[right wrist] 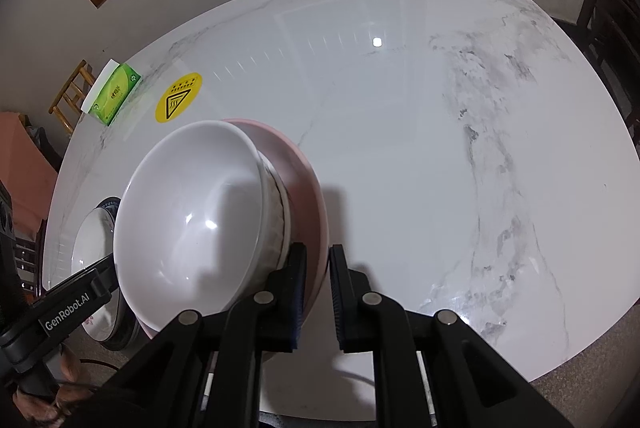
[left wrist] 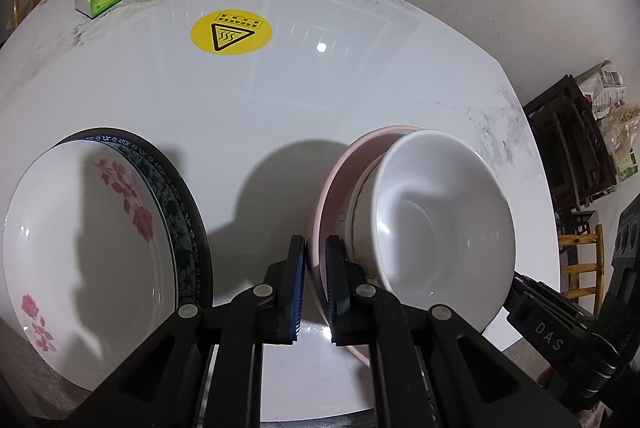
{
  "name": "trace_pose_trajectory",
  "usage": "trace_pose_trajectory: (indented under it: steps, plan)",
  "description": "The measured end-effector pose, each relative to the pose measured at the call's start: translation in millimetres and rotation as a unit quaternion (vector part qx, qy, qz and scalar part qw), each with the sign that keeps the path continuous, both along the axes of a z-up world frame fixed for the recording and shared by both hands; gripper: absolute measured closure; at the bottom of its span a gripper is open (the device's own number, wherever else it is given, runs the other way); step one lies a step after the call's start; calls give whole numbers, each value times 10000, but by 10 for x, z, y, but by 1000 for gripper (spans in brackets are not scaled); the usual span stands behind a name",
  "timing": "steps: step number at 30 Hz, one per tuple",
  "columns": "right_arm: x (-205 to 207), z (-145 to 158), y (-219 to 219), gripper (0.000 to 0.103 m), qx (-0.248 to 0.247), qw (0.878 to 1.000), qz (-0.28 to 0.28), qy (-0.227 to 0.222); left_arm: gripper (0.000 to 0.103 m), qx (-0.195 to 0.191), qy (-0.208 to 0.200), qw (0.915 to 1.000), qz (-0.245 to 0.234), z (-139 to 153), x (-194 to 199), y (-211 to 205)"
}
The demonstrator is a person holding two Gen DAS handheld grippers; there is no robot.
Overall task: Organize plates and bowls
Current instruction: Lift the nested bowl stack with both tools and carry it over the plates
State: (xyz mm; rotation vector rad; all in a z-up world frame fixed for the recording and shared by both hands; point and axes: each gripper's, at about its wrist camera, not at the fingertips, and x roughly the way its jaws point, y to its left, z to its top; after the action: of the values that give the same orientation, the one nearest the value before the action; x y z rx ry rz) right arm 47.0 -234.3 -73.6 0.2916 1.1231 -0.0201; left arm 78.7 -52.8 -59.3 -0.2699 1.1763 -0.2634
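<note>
Pink plate (left wrist: 332,180) is sitting near the table (left wrist: 280,116) front edge, carrying stacked white bowls (left wrist: 444,204). Left gripper (left wrist: 316,248) is clamping the plate's left rim; right gripper (right wrist: 318,256) is clamping its right rim. Floral plate (left wrist: 80,228) is resting on a dark plate (left wrist: 188,220) left of it.

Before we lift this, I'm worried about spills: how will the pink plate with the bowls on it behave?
Probably top-heavy: the white bowl sits nested high on the pink plate. The glazed surfaces shine, so likely slippery. Each gripper pinches only the thin rim, so tilting seems possible.
</note>
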Motion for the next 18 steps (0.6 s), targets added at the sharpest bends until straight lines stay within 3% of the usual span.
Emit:
trace_pose_trajectory:
  steps: [18]
  plan:
    - [-1,132,82,91,-101,9999,97,-22,96,40,-134,9999,-14,152,-55,49]
